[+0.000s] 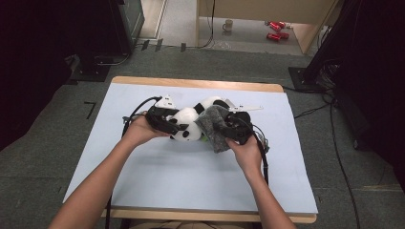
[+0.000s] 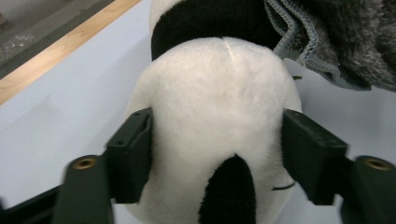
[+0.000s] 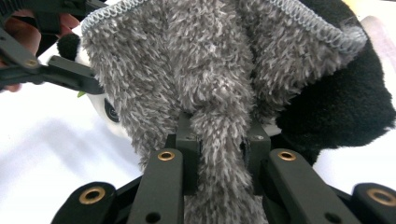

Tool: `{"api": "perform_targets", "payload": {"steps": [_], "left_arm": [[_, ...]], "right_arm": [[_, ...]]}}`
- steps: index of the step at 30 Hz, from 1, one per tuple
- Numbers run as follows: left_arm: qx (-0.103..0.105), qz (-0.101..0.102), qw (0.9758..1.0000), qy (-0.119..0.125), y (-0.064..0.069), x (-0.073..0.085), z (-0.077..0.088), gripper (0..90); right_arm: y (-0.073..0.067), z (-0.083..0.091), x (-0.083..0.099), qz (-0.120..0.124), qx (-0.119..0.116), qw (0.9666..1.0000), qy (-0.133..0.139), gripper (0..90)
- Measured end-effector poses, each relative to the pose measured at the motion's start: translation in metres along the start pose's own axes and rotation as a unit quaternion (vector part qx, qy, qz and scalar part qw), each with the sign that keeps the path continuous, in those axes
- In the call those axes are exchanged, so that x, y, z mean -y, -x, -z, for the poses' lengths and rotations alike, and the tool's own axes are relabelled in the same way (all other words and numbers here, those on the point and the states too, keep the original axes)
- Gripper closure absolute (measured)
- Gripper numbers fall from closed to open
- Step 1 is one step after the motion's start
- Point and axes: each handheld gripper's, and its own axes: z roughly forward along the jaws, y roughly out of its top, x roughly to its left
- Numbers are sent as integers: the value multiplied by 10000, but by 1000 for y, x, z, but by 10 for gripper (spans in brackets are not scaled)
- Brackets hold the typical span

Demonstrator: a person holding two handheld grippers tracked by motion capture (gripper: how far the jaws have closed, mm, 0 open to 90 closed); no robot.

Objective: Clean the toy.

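Both forearms reach in from the near edge and meet at the middle of the pale blue surface [image 1: 143, 191]; the left tongs [image 2: 217, 140] stand part open astride the white head of the black-and-white plush panda [image 2: 215, 107], pads at its sides; whether they press it, I cannot tell; the right tongs [image 3: 219, 149] are clamped on a fold of the shaggy grey cloth [image 3: 210, 70] draped over the panda.
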Motion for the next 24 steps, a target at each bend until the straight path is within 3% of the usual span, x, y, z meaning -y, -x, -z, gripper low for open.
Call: {"api": "perform_targets", "payload": {"steps": [2,4,7,10,15,19,21,24], "left_arm": [[-54,322,9995,-23,-1,1,2,506],[-107,494,9987,22,1,2,5,605],[-184,737,9969,218,5,3,9,662],[-247,1127,9922,475,6,0,17,686],[-623,1638,9806,876,11,0,32,689],[-674,1866,9768,809,23,13,24,676],[-667,2011,9732,891,26,20,21,670],[-603,2113,9721,823,23,21,22,648]], "right_arm": [[-1,1,0,36,-20,10000,48,751],[-2,2,-1,53,-3,10000,51,752],[-2,5,-2,44,-20,10000,66,753],[-2,12,-6,25,-23,9998,177,754],[-2,28,-13,-6,-70,9990,445,755],[-9,32,-13,24,-274,9985,466,758],[-18,27,-9,81,-423,9983,401,760],[-35,14,-3,267,-711,9970,157,764]]}}
